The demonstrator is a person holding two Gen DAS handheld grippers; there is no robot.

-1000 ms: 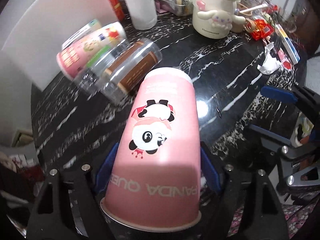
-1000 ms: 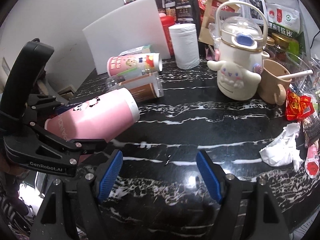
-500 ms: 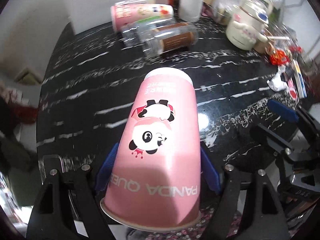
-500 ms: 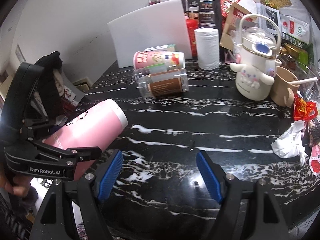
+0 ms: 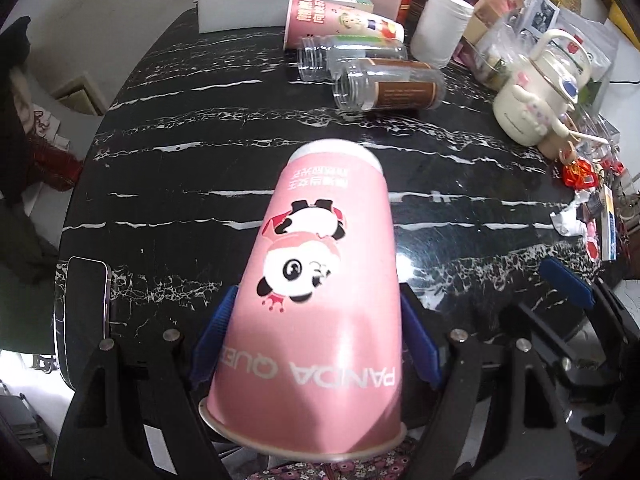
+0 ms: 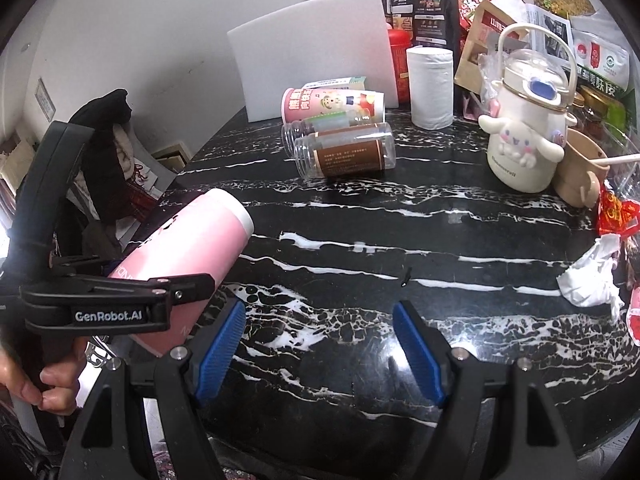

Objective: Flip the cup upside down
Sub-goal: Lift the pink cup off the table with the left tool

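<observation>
Left wrist view: left gripper [image 5: 316,344] clamping cup [image 5: 320,312] near rim, base tilted out over table [image 5: 168,184], short of jars [image 5: 388,90]. Right gripper [image 6: 320,352] spread wide, holding nothing, beside cup, above table.

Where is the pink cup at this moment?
The pink cup is clamped in the left gripper, tilted above the near left part of the black table.

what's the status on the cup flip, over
Left hand-held gripper shut on pink panda cup, held tilted above the black marble table, base pointing forward. Right hand-held gripper open, empty. Phone at near-left table edge.
</observation>
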